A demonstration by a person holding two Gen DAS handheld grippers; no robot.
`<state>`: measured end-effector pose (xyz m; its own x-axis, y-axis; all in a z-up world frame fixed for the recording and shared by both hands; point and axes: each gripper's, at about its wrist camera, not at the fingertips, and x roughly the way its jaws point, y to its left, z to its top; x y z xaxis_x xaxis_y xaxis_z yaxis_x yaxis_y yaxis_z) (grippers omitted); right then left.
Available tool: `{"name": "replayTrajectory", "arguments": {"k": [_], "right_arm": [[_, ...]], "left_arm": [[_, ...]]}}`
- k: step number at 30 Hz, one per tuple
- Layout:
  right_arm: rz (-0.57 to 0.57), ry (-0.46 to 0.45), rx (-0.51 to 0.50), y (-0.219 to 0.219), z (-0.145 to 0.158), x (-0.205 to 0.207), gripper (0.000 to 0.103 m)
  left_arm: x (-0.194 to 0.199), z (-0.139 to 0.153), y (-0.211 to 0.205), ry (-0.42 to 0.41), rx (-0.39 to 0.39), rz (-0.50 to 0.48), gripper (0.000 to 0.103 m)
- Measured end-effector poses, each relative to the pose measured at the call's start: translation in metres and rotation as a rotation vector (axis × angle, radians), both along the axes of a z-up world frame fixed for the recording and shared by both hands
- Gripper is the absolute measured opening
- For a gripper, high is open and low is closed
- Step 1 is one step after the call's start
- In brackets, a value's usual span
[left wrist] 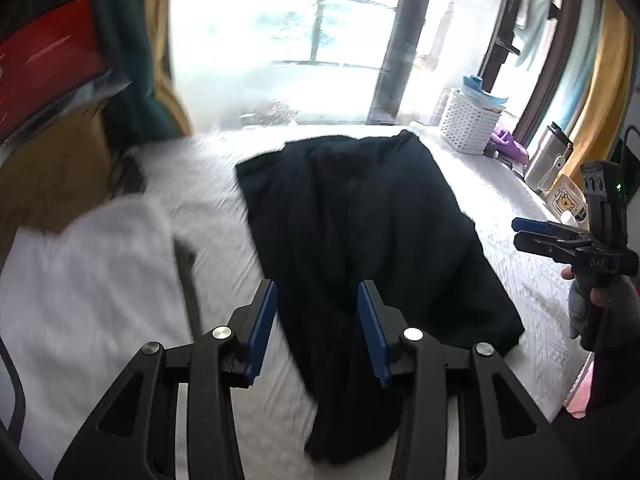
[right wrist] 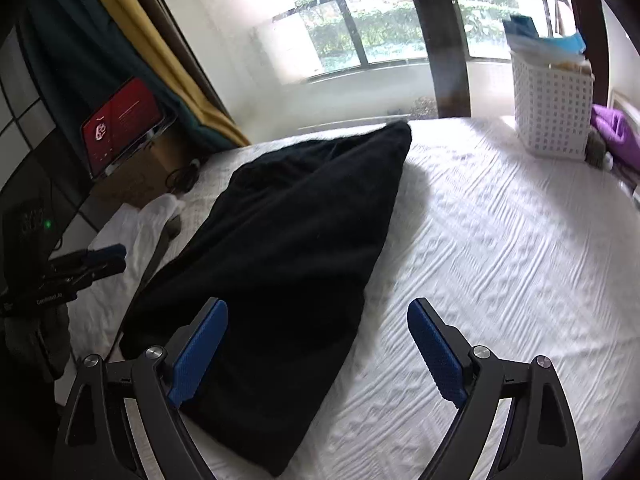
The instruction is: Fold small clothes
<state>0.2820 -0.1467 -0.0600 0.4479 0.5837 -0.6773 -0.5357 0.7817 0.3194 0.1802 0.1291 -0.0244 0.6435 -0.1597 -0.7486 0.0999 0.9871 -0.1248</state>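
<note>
A: Black garment (left wrist: pixel 360 216) — L gripper (left wrist: pixel 317 300) gripping it?
B: No, jaws are standing apart w/ nothing pinched, hovering over its near end. R gripper (right wrist: pixel 318 316) is gaping wide, empty too, by its right edge.
A: Cloth's where?
B: Lying folded on white bedspread (right wrist: pixel 500 260), white garment (left wrist: pixel 88 280) sitting left, basket (right wrist: pixel 554 108) far right

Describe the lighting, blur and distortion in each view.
Left wrist view: the window is blown out to white glare, the white cloth and bedspread smear with motion blur, and the black garment is too dark for folds to show. Right wrist view: sharper, trees visible through the glass, the basket crisp, fisheye bending the bed edge, and the garment again an almost featureless black.
</note>
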Motion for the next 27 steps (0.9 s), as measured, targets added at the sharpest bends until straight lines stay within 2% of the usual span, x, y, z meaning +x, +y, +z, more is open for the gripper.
{"name": "replayTrajectory", "arguments": {"k": [3, 6, 10, 16, 20, 21, 22, 23, 27], "right_arm": [[-0.006, -0.016, -0.011, 0.002, 0.006, 0.012, 0.092], [-0.013, -0.026, -0.015, 0.004, 0.009, 0.026, 0.092], [-0.013, -0.026, -0.021, 0.008, 0.009, 0.045, 0.092], [-0.047, -0.01, -0.03, 0.011, -0.001, 0.076, 0.092], [-0.079, 0.002, -0.059, 0.014, -0.011, 0.095, 0.092], [-0.082, -0.001, -0.065, 0.014, -0.012, 0.097, 0.092], [-0.086, -0.002, -0.068, 0.014, -0.013, 0.099, 0.092], [-0.089, -0.001, -0.069, 0.015, -0.015, 0.103, 0.092], [-0.088, 0.01, -0.076, 0.018, -0.022, 0.111, 0.092]], "left_arm": [[0.031, 0.0, -0.009, -0.013, 0.037, -0.043, 0.042], [0.06, -0.003, -0.015, -0.051, 0.009, -0.101, 0.042], [0.101, -0.015, -0.023, -0.042, 0.003, -0.113, 0.042], [0.15, -0.038, -0.022, 0.017, 0.009, -0.081, 0.042], [0.168, -0.049, -0.02, 0.066, -0.013, -0.103, 0.041], [0.169, -0.05, -0.02, 0.067, -0.018, -0.116, 0.039], [0.169, -0.05, -0.021, 0.062, -0.011, -0.129, 0.021], [0.17, -0.051, -0.022, 0.064, 0.011, -0.137, 0.008], [0.17, -0.047, -0.017, 0.046, 0.021, -0.126, 0.004]]}}
